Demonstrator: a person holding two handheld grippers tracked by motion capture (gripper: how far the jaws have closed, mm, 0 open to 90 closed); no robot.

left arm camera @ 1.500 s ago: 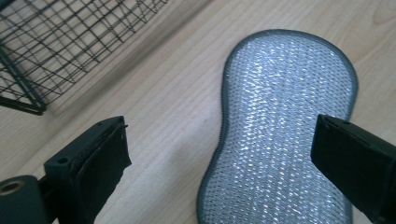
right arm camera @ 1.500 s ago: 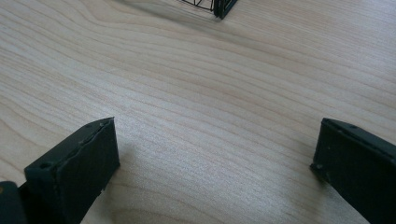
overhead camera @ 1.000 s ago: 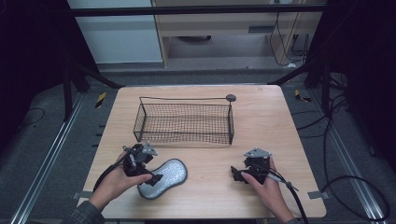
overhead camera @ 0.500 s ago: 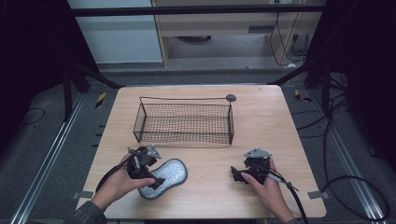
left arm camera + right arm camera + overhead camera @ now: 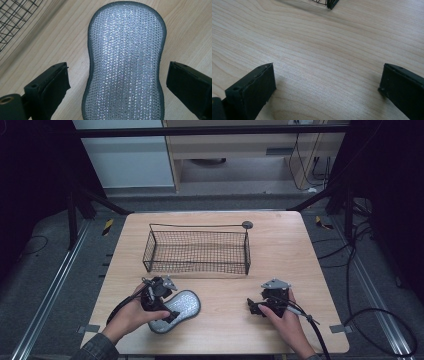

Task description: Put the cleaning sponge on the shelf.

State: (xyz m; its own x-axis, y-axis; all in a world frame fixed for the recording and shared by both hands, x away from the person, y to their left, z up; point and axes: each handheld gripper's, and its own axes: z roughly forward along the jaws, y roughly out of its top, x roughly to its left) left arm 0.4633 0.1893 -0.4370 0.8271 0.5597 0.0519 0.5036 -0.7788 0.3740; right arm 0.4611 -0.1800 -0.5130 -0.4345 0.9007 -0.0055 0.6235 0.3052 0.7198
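Observation:
A silvery, peanut-shaped scrubbing sponge (image 5: 177,308) lies flat on the wooden table near its front left. My left gripper (image 5: 159,306) hovers over the sponge's near end, open, its jaws standing wide to either side of the sponge (image 5: 125,62) without touching it. A black wire basket (image 5: 197,251) stands empty at the table's middle back. My right gripper (image 5: 251,308) rests low at the front right, open, with bare wood between its jaws. A corner of the basket (image 5: 329,3) shows at the top of the right gripper view.
A small round grey knob (image 5: 247,224) sits at the basket's far right corner. The basket's mesh (image 5: 15,17) lies close to the left of the sponge. Bare tabletop (image 5: 225,290) separates the two grippers. Cables trail off the front edge.
My left gripper has moved a little to the right and forward over the sponge's near end. The right gripper and the basket have stayed put.

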